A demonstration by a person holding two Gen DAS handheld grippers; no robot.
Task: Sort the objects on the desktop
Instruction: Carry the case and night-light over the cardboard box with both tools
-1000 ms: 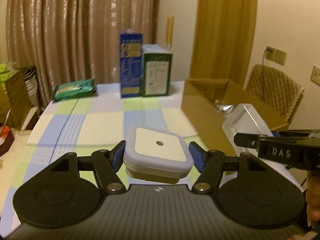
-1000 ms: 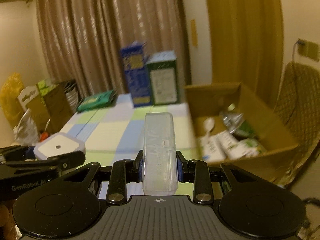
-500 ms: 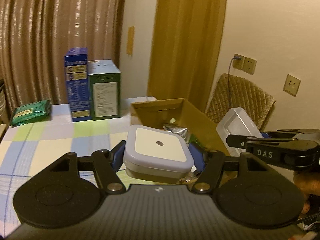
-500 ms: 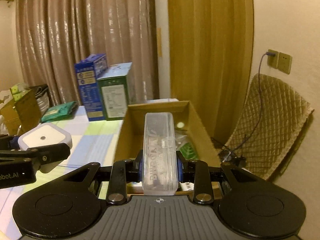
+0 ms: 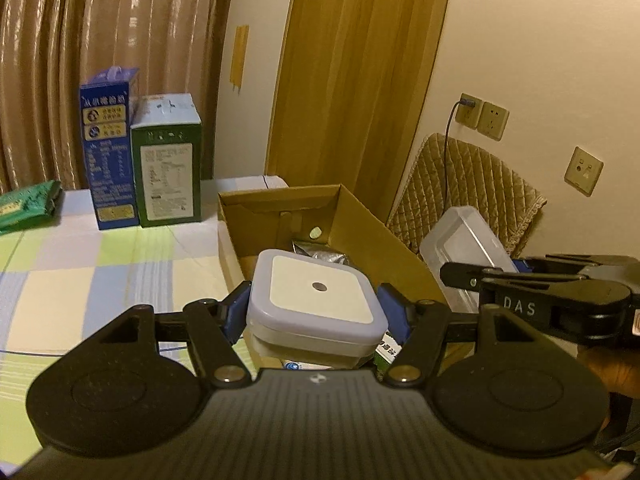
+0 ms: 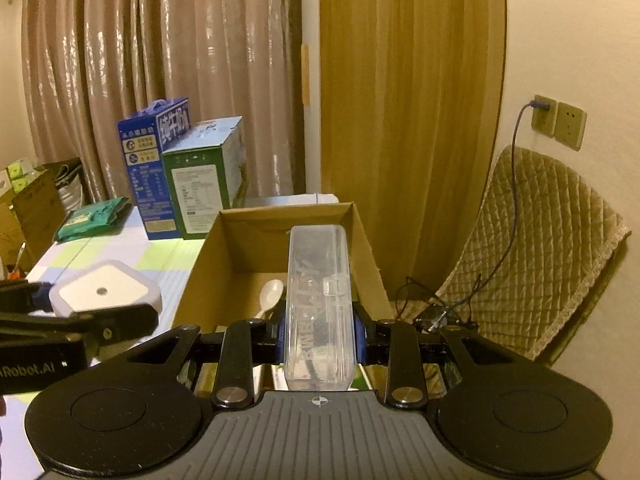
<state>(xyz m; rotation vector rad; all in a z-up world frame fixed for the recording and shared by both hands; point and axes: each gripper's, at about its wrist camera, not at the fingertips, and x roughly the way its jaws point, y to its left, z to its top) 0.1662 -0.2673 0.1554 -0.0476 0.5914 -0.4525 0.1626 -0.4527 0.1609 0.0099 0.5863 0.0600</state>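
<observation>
Brown curtains [image 6: 160, 80] hang behind a tabletop [image 5: 80, 272] covered in a checked cloth of blue, green and pale yellow squares. A quilted chair [image 6: 532, 248] stands by the wall to the right, below a socket with a cable plugged in. An open cardboard box [image 6: 360, 240] sits on the right end of the tabletop; inside it lie a white spoon [image 6: 270, 294], a crinkled silver packet [image 5: 320, 252] and some printed packs that are mostly hidden. At the back of the tabletop a tall blue carton [image 5: 106, 156] and a green carton [image 5: 168, 168] stand upright, touching side by side, with a flat green packet [image 5: 28, 200] lying to their left. The left gripper [image 5: 316, 312] is closed on a square white night light [image 5: 316, 304] with a small round dot in its top face, held flat above the near left part of the box. The right gripper [image 6: 320, 332] is clamped on a long clear plastic case [image 6: 320, 304], held lengthwise along the fingers over the open box, its far end pointing toward the back wall of the box. Each gripper shows at the edge of the other's view, the two held near each other, side by side.
</observation>
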